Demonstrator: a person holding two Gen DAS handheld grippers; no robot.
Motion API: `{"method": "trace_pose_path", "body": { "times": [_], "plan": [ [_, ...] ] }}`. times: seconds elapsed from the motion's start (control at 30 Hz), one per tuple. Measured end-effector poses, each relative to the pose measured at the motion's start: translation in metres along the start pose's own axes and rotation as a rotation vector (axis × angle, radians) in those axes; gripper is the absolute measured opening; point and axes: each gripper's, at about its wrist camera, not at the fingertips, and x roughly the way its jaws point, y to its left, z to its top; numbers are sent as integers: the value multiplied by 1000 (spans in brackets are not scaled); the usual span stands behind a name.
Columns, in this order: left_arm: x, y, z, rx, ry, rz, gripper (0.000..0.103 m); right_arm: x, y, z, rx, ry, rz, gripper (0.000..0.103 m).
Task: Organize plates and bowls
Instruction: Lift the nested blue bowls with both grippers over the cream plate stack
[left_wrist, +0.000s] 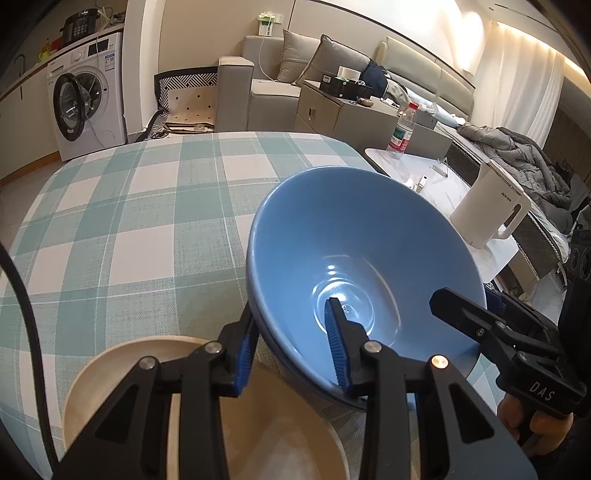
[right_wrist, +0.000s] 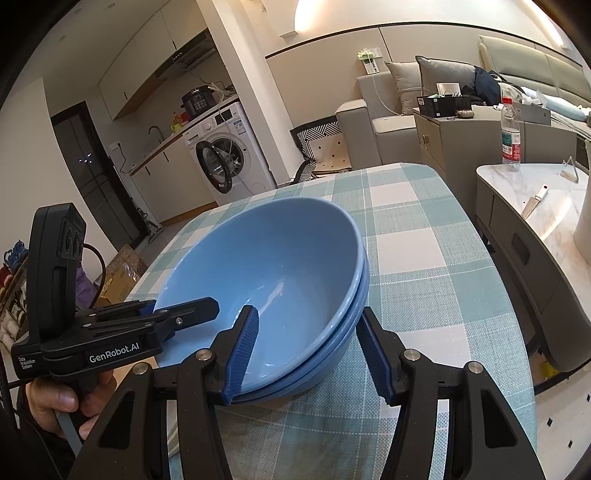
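Blue bowls (right_wrist: 280, 280) — two nested, tipped up off the checked tablecloth (left_wrist: 122, 221) near its right edge. Left gripper (left_wrist: 295, 347) pinching the stack's near-left rim, one pad inside, one outside, angled steeply down. Right gripper (right_wrist: 306, 354) straddling the near-right rim, inner pad against the inside wall; outer pad's contact — cannot tell. Hand (right_wrist: 55, 402) curled round the left handle. Beige plate (left_wrist: 122, 373) lying just beside, under the left gripper.
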Motion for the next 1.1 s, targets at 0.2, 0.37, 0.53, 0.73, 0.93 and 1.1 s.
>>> {"method": "trace_pose_path", "body": {
  "times": [0.2,0.37,0.53,0.73,0.93,1.1],
  "plan": [
    [-6,-3,0,12,-17,7,34,-7,1,4,-12,-18,4,57],
    [-16,-5,0,17,-31,11,34,-14,4,5,-21,-33,10,57],
    [-25,-5,1,15,-45,16,34,-19,9,6,-35,-40,15,57],
    [-34,-3,0,14,-59,23,34,-22,15,9,-52,-48,18,57],
    [-43,-1,0,17,-72,37,34,-26,23,9,-69,-54,25,57],
    [-47,1,-2,7,-72,38,34,-27,27,11,-80,-58,30,57]
  ]
}}
